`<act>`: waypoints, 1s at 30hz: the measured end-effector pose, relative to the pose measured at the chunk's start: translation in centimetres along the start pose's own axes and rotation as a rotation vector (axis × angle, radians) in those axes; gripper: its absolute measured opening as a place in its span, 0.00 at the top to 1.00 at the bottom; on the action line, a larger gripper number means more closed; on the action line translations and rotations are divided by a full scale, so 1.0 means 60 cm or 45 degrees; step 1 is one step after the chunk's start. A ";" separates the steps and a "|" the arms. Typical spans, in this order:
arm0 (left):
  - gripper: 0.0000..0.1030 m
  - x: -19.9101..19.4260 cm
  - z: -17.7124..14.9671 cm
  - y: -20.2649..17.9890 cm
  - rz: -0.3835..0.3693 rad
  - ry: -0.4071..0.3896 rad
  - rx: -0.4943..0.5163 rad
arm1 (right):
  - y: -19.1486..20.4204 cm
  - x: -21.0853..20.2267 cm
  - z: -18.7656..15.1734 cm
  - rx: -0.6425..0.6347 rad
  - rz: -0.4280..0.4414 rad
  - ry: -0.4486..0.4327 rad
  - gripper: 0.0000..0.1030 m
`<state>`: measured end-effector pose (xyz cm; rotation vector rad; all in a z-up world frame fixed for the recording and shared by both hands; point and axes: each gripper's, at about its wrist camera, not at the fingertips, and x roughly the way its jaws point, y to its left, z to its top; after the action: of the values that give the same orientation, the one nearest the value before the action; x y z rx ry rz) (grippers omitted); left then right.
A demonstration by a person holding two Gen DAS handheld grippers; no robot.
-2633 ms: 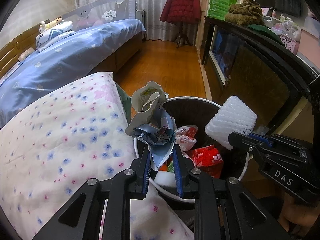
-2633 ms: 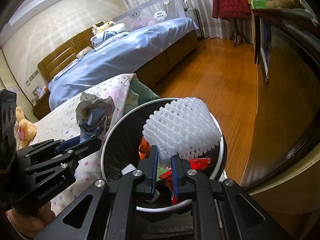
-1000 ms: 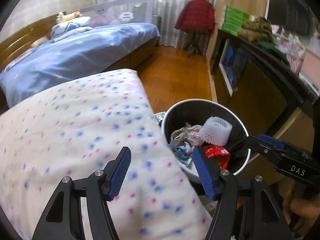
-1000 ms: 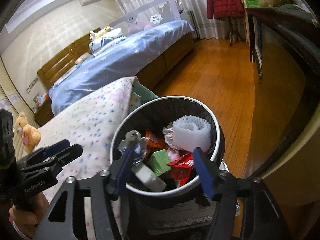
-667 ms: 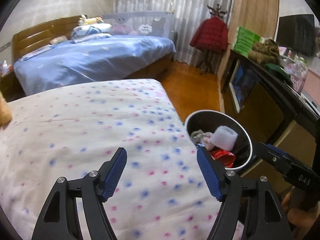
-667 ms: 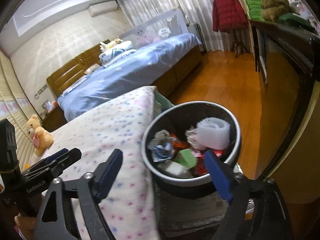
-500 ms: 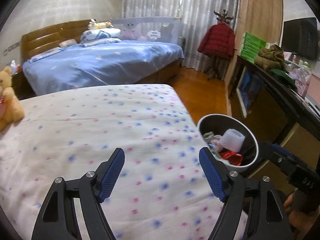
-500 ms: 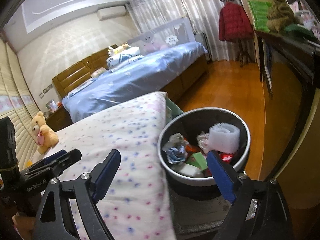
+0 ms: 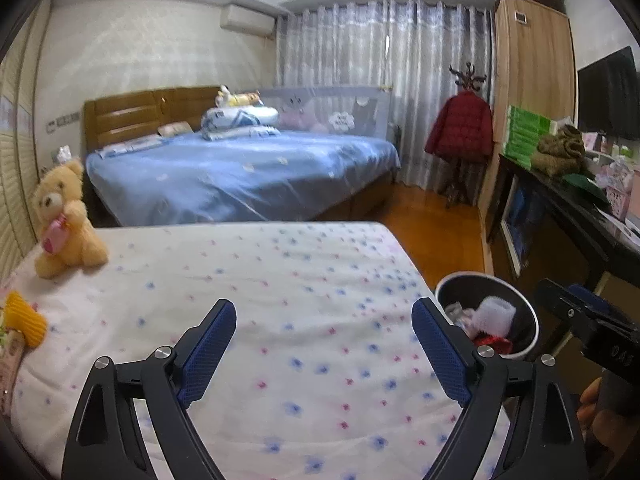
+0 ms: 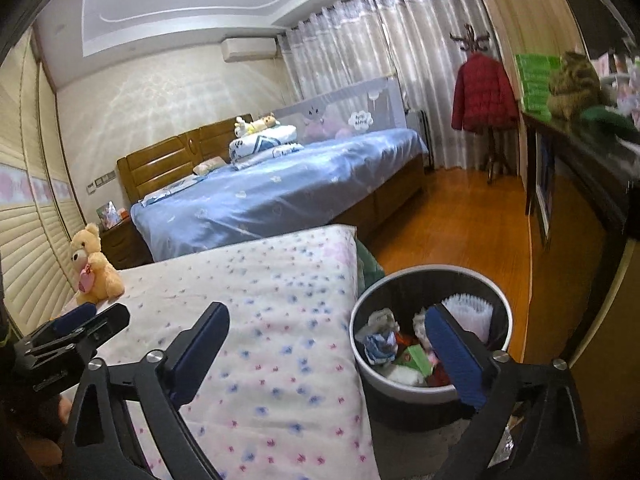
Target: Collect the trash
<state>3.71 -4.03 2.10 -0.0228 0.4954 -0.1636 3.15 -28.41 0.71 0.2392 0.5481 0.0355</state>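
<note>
Beside the trash bin (image 10: 430, 376) (already holding wrappers), both grippers, left gripper (image 9: 324, 354) and right gripper (image 10: 328, 354), hover over the floral bed (image 9: 280, 280), jaws opening with nothing between them, probably seeking more litter.

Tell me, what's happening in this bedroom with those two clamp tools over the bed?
A person is tidying up trash with a hand-held gripper in each hand. The left gripper and right gripper hold nothing, and their jaws are opening above the flowered quilt. The trash bin beside the bed already holds a white foam net, crumpled paper and wrappers. A yellow item lies at the quilt's left edge.
</note>
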 end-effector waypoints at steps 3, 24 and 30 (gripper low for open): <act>0.01 -0.021 -0.003 0.004 0.053 -0.078 -0.010 | 0.015 -0.013 0.012 -0.041 -0.012 -0.084 0.01; 0.01 -0.014 -0.019 -0.004 0.183 -0.141 0.032 | 0.038 0.025 0.001 -0.093 0.000 -0.089 0.00; 0.01 -0.014 -0.020 0.005 0.183 -0.149 0.025 | 0.043 0.028 -0.001 -0.103 0.006 -0.085 0.00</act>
<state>2.48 -3.57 1.43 0.0224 0.3773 -0.0257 4.64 -25.73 0.40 0.1621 0.4789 0.0537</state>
